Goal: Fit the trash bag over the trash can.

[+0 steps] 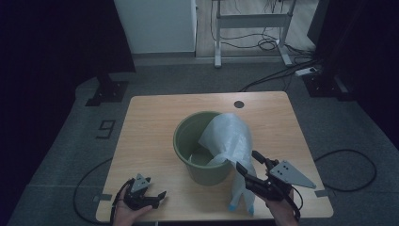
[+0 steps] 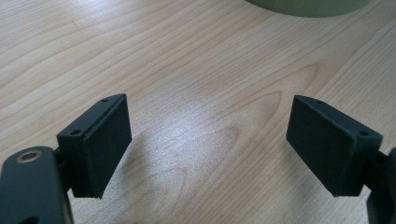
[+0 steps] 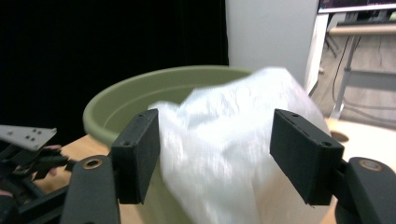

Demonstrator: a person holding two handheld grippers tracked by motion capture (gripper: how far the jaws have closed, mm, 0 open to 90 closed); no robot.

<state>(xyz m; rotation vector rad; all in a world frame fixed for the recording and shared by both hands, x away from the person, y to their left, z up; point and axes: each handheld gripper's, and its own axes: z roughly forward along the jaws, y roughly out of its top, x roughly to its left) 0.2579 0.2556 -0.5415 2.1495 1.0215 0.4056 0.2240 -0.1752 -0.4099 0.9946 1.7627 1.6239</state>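
Note:
A green bucket (image 1: 188, 136) stands in the middle of the wooden table (image 1: 150, 122). A white translucent plastic bag (image 1: 230, 136) is draped over its right rim, part inside and part hanging down the outside to the tabletop. My right gripper (image 1: 248, 162) is at the bag's outer side near the front right, jaws apart, and in the right gripper view the bag (image 3: 224, 140) and the bucket (image 3: 121, 102) lie between and beyond its jaws (image 3: 215, 158). My left gripper (image 1: 155, 195) rests at the front left, open over bare wood (image 2: 208, 144).
A round dark hole (image 1: 239, 104) sits near the table's far edge. Around the table on the grey floor lie cables (image 1: 343, 169). A white cabinet (image 1: 155, 23) and a desk frame (image 1: 251, 28) stand behind, and a black stand foot (image 1: 108, 89) is at the far left.

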